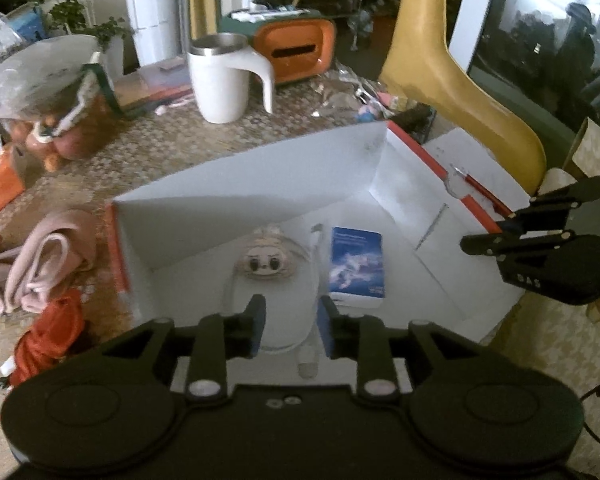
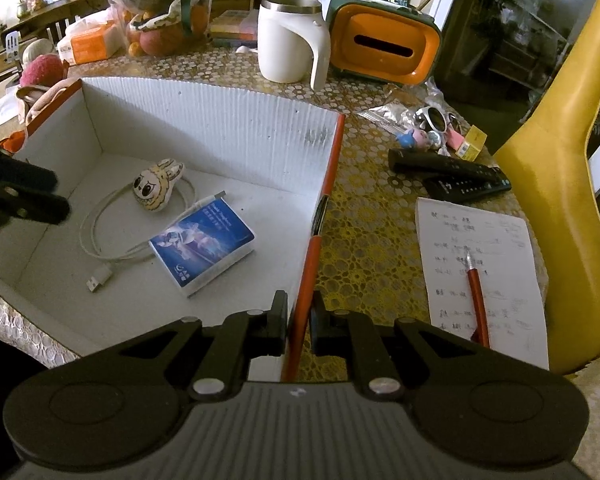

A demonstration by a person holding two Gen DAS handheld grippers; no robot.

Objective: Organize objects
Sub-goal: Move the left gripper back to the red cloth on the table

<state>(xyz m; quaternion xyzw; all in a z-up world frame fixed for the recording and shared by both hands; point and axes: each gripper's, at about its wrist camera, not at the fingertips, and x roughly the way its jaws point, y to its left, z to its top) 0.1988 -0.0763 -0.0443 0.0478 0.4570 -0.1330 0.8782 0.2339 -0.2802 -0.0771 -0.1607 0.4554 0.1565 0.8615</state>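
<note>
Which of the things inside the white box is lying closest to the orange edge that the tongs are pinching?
The blue packet. It lies nearer the box's orange edge than the bunny charm and the white cable, which sit further left.

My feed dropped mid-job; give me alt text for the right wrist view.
The right gripper is shut on the white box's orange-edged side wall. Inside lie a white cable, a bunny charm and a blue packet.

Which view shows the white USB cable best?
The right wrist view: the white USB cable lies fully visible in the box, loop and plug. In the left wrist view it is blurred and partly behind the left hand-held gripper.
</note>
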